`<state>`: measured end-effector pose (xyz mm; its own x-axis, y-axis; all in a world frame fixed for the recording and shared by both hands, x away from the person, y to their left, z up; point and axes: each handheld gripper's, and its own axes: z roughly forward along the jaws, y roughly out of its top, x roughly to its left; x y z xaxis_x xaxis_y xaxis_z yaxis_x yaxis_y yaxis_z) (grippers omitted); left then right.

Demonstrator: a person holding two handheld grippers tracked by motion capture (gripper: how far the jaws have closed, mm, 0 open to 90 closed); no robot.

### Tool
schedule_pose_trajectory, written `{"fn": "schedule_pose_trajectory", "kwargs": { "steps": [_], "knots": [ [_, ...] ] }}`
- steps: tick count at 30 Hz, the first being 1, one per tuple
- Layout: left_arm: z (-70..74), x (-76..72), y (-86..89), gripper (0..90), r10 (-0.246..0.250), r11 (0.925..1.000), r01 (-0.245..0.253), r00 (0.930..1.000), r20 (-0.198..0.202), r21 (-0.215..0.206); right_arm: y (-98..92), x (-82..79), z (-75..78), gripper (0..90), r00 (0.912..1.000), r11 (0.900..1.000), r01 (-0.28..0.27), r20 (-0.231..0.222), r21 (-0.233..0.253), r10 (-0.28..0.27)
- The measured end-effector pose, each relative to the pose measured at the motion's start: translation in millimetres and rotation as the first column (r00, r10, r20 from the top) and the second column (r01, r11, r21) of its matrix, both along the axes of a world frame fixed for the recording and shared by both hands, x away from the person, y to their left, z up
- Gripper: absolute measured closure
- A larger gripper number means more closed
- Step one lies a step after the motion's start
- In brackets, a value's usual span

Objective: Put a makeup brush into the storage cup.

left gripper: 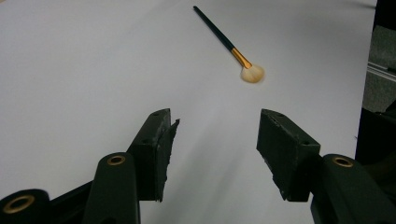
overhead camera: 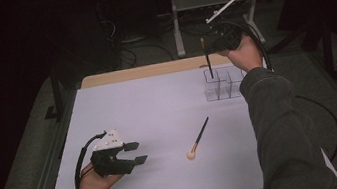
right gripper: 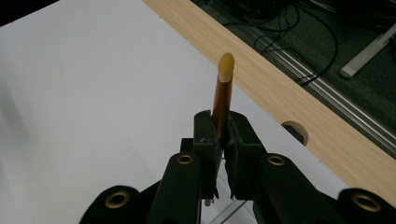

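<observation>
My right gripper is shut on a thin makeup brush and holds it upright, bristle tip up. Its black handle reaches down into the back-left cell of a clear plastic organizer at the table's far right. A second makeup brush with a black handle, gold ferrule and fluffy cream head lies flat at mid-table. My left gripper hovers open at the near left, its jaws pointing toward that brush with nothing between them.
A white sheet covers the table, with a bare wooden strip along the far edge. Beyond it are a grey stand and floor cables. The person's right sleeve crosses the table's right side.
</observation>
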<state>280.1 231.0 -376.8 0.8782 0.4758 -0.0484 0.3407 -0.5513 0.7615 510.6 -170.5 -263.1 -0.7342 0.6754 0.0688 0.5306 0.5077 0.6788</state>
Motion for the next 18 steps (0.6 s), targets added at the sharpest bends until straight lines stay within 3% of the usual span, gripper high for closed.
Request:
{"fn": "schedule_pose_trajectory", "kwargs": {
  "steps": [18],
  "knots": [
    [-1.4, -0.4, -2.4, 43.4, -0.004, 1.0000, 0.004, 1.0000, 0.000, 0.000, -3.7, -0.6, -21.7, 82.6, 0.9996, 1.000, 0.013, -0.025, 0.020, -0.012]
  ]
}}
